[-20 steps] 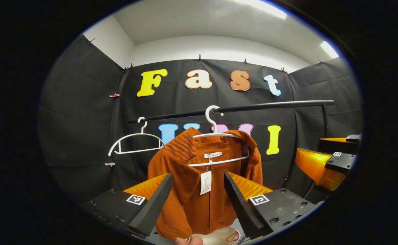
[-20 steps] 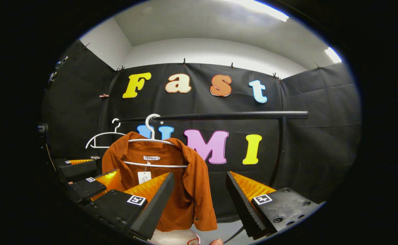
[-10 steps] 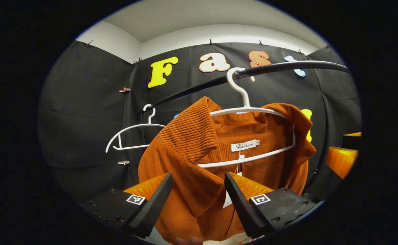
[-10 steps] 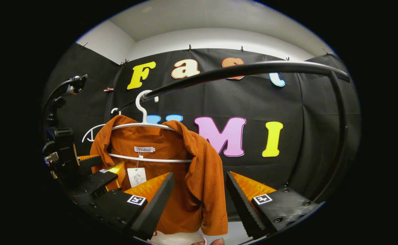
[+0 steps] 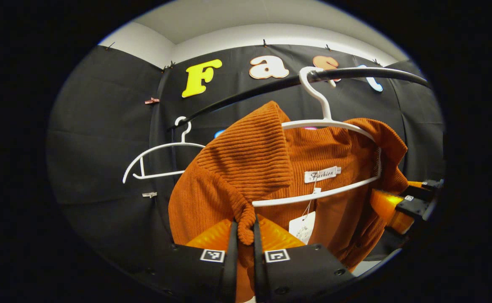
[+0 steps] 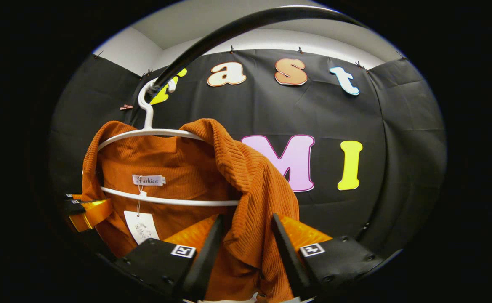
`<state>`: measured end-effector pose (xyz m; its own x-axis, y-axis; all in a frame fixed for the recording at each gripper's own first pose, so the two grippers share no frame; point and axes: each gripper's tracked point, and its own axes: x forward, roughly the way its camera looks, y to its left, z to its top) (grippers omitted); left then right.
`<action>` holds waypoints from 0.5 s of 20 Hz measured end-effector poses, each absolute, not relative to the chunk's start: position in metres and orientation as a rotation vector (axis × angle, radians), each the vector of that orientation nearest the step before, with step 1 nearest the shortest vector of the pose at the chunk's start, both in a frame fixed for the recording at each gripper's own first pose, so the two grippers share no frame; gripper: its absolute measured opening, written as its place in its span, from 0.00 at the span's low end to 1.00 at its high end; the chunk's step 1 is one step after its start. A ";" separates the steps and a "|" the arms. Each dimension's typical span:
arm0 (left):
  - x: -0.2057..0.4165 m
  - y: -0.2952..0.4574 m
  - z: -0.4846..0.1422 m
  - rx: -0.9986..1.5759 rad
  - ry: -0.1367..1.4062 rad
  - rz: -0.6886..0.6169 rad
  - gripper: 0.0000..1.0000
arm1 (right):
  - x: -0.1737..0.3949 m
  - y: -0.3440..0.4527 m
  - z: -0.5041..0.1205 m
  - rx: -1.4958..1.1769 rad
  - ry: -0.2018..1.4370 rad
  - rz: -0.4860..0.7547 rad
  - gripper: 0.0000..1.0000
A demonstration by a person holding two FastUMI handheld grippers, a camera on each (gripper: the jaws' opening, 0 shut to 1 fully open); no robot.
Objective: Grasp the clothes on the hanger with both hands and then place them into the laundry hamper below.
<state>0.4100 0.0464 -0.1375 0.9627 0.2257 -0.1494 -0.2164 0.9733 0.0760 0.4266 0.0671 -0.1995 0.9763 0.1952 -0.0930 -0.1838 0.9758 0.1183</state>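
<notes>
Left gripper view has our left gripper point(image 5: 244, 256) pinching the rust-orange jacket point(image 5: 246, 155) edge. Our right gripper point(image 6: 244, 248) straddles the other front edge, fingers apart. We judge: jacket on its white hanger point(image 6: 144, 132); removal and hamper drop remain.

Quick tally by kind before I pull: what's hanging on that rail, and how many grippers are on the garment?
Orange garment: 1
White hangers on the black rail: 2, the loaded hanger and the bare hanger
Grippers at the garment: 2, left gripper and right gripper
Total: 5
</notes>
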 end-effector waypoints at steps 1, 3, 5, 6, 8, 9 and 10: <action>0.410 0.047 -0.137 0.046 0.160 0.211 0.13 | 0.432 0.068 -0.197 0.126 0.100 0.200 0.61; 0.410 0.046 -0.138 0.029 0.163 0.185 0.08 | 0.438 0.075 -0.199 0.174 0.121 0.248 0.27; 0.409 0.047 -0.137 0.027 0.166 0.174 0.07 | 0.441 0.079 -0.209 0.247 0.203 0.298 0.10; 0.409 0.046 -0.136 0.015 0.172 0.164 0.06 | 0.441 0.085 -0.210 0.298 0.235 0.339 0.10; 0.409 0.043 -0.135 0.002 0.186 0.140 0.05 | 0.436 0.085 -0.217 0.322 0.304 0.386 0.06; 0.408 0.046 -0.136 -0.006 0.199 0.128 0.05 | 0.436 0.085 -0.219 0.335 0.322 0.398 0.05; 0.408 0.048 -0.135 -0.013 0.216 0.119 0.05 | 0.434 0.091 -0.218 0.371 0.350 0.436 0.05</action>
